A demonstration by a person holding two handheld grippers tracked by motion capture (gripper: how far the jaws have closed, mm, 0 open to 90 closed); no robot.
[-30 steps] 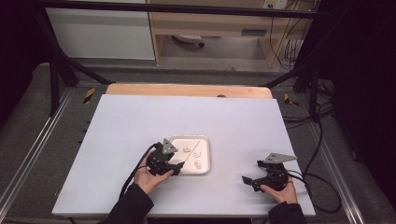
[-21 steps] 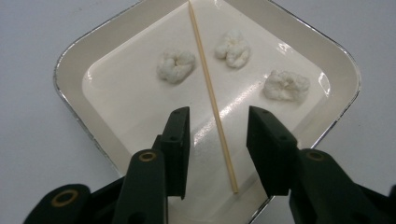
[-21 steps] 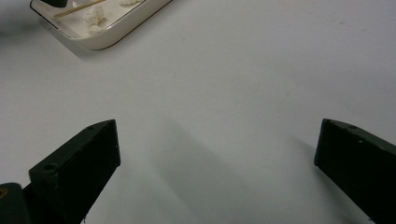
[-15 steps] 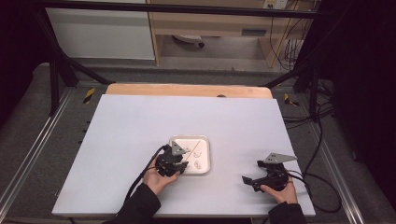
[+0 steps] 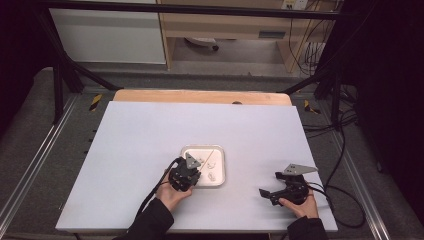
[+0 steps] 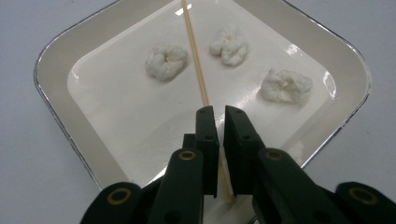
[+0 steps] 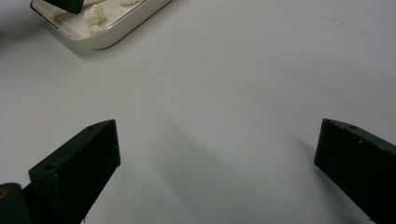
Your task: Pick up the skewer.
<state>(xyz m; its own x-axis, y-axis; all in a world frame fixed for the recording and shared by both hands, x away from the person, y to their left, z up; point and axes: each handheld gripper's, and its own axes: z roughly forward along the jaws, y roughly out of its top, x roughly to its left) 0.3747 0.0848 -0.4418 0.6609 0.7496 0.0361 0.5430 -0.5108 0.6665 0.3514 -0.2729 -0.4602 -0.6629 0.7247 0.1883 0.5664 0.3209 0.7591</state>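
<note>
The left hand-held gripper (image 6: 219, 122) reaches over the near left part of a white tray (image 6: 60, 114), its two black jaws having just closed to a narrow slit, pinching the near end of a thin wooden skewer (image 6: 195, 58) that lies inside the tray. In the left gripper view the skewer runs from between the jaws straight toward the tray's far corner, passing between two of three white, fluffy clumps: one clump (image 6: 166, 60) just left of the stick, a second (image 6: 229, 45) just right of it, and a third (image 6: 286, 86) farther right near the tray's wall. Seen from above, the same left hand-held gripper (image 5: 192, 176) sits at the tray's near left edge, with the tray (image 5: 221, 165) resting near the middle of the pale surface (image 5: 150, 130). The right hand-held gripper (image 5: 267, 192) waits well apart at the near right of the surface, its jaws spread wide with nothing between them, pointing left toward the tray. In the right gripper view a corner of the tray (image 7: 107, 39) shows at the far left.
</note>
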